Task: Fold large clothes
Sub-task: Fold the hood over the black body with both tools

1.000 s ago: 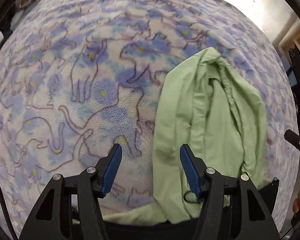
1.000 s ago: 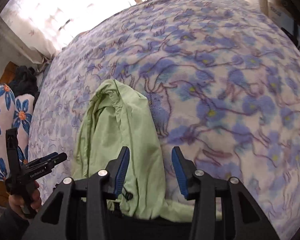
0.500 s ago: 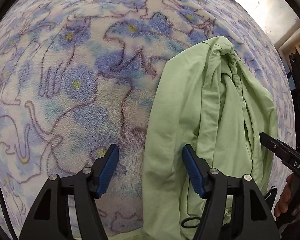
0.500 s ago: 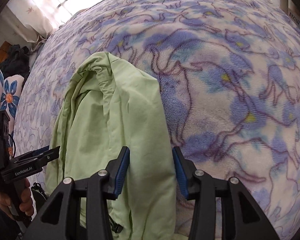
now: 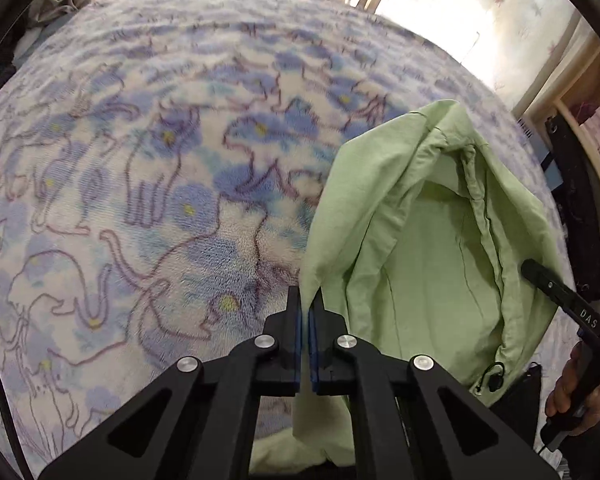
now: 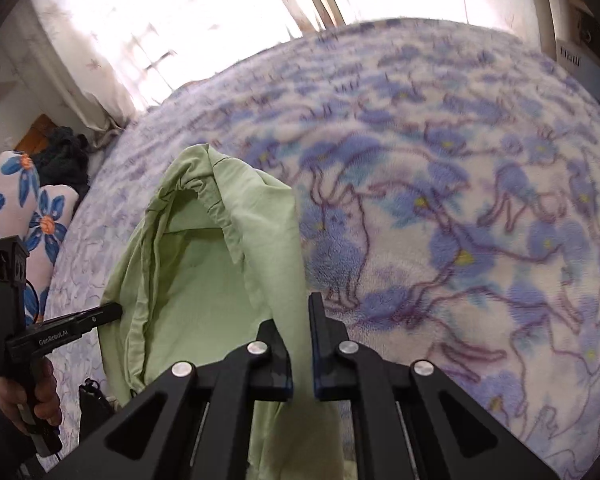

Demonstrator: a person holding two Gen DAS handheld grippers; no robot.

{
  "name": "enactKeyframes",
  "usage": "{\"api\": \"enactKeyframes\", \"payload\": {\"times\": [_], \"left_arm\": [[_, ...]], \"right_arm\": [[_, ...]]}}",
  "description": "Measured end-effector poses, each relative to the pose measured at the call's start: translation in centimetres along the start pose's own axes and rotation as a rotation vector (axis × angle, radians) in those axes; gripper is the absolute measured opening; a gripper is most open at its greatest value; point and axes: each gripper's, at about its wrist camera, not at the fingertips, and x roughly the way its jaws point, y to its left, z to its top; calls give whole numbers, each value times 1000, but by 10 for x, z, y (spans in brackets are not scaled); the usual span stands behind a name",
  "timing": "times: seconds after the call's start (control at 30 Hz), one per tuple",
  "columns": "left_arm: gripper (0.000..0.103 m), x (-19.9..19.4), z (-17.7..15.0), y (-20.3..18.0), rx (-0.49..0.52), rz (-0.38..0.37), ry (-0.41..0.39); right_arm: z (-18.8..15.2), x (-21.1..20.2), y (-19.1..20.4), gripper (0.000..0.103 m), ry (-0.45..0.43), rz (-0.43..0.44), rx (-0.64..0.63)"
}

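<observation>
The garment (image 5: pixel 432 248), a light green hooded piece, lies bunched on the blanket (image 5: pixel 140 184), a fleecy cover printed with blue flowers and purple cat outlines. Its hood opening gapes upward, showing the paler lining and a gathered seam along the rim. A black cord toggle (image 5: pixel 494 378) hangs at the garment's lower edge, on the side away from the blanket's wide bare part.

The left gripper (image 5: pixel 305 304) has its blue-padded fingers pressed together on the garment's edge, the one bordering the bare blanket; a thin fold of green cloth rises from between the pads. In the right wrist view the right gripper (image 6: pixel 300 312) is clamped on the garment's opposite edge, with a broader band of cloth passing between its fingers and hanging down below them.

Each tool shows in the other's camera: the right one reaches the garment's far side in the left view, and the left one, held in a hand (image 6: pixel 40 388), touches the garment's rim in the right view.

Beyond the blanket stand bright curtains (image 6: pixel 148 20). A pillow (image 6: pixel 24 216) with blue and orange flowers lies beside the blanket, past the garment's left-held edge. Wooden shelves (image 5: pixel 592 128) stand past the garment's other side.
</observation>
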Motion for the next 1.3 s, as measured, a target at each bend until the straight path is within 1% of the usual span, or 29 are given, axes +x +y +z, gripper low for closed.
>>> {"api": "enactKeyframes", "payload": {"times": [0.03,0.1,0.17,0.23,0.27,0.33,0.37,0.43,0.47,0.53,0.57,0.63,0.7,0.8,0.83,0.9,0.93,0.97,1.03,1.07,1.13,1.17,1.23,1.3], "left_arm": [[1,-16,-6,-1,-3,-24,-30],[1,-38,-15,2,-2,-49,-61],[1,-67,-34,4,2,-90,-105],[1,-88,-50,6,7,-111,-129],[1,-102,-65,8,6,-127,-147],[1,-116,-87,17,5,-141,-152],[1,-122,-104,21,-2,-147,-142],[1,-127,-131,30,-18,-148,-116],[1,-127,-150,35,-34,-156,-81],[2,-124,-177,42,-42,-149,-22],[2,-122,-196,47,-51,-120,15],[2,-117,-220,58,-76,-99,69],[2,-115,-243,71,-121,-79,120],[3,-119,-270,80,-152,-72,175],[4,-121,-276,81,-163,-85,188],[7,-128,-287,80,-172,-116,203],[9,-130,-290,77,-172,-128,203],[10,-134,-293,73,-173,-156,200],[17,-139,-299,64,-173,-192,200],[19,-139,-300,59,-178,-217,199],[28,-136,-301,51,-194,-274,198],[29,-131,-303,46,-208,-310,199],[39,-121,-300,39,-229,-355,196],[44,-107,-302,35,-266,-401,173]], "right_arm": [[-3,-12,1,6,-26,18,-5],[-13,-40,3,6,-83,57,-12],[-25,-63,4,6,-118,86,-13],[-43,-86,3,6,-145,110,-6],[-52,-96,3,6,-157,120,-5],[-75,-117,1,6,-169,118,-18],[-88,-123,0,7,-157,114,-21],[-116,-130,-5,8,-102,92,-18],[-129,-131,-8,9,-64,78,-16],[-159,-128,-18,10,56,34,-4],[-176,-127,-24,10,114,6,13],[-201,-131,-35,10,180,-14,51],[-221,-139,-46,10,226,-25,94],[-239,-160,-54,10,254,-20,149],[-244,-166,-54,10,266,-14,166],[-252,-179,-48,15,281,-3,176],[-254,-183,-45,21,286,6,178],[-257,-187,-42,27,286,18,173],[-264,-189,-34,30,293,53,178],[-266,-187,-30,31,301,69,181],[-272,-180,-22,31,318,104,179],[-274,-173,-17,31,324,122,179],[-278,-163,-12,31,320,153,182],[-280,-149,-5,31,318,183,183]]}}
